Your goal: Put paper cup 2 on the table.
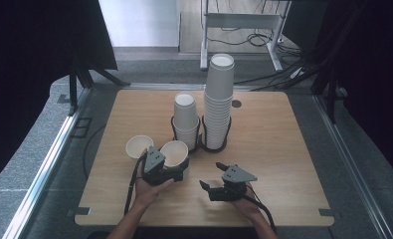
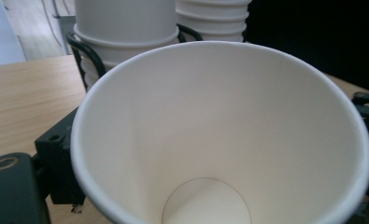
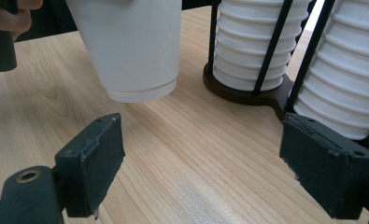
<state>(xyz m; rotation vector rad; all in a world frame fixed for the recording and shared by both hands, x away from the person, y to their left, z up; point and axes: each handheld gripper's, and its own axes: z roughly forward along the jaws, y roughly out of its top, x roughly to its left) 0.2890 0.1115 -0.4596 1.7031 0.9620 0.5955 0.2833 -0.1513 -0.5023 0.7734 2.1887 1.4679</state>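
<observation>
Holding a single white paper cup (image 1: 174, 153) off the table, the left gripper (image 1: 171, 167) has its jaws narrowed onto the cup's wall, the mouth tipped back toward the person so that the left gripper view looks straight down into it to the round base. In the right gripper view the cup's bottom hangs clear of the wood, so it is lifted, not set down. The right gripper (image 1: 210, 175) waits just beside it with its jaws wide and nothing between them — bare tabletop (image 3: 182, 154) shows between the two black pads (image 3: 95, 161). Just left of the held cup a second loose cup (image 1: 139, 146) lies near the table's left part, its mouth also turned up toward the camera. Farther off stands a black wire holder (image 1: 200, 144) with two stacks in it: the shorter stack (image 1: 186, 119) nearest the held cup and the taller stack (image 1: 219, 102) beside it on the right. The step in hand looks like the carrying of one separated cup, either away from the shorter stack or back toward it — which way I cannot tell. If it is to go onto a stack, the next move calls for turning the cup so its mouth faces down, lining it over the top cup and lowering it squarely; if it is to be laid by the loose cup, it calls for a gentle set-down and then an easing of the grip, since a thin paper wall dents easily.
</observation>
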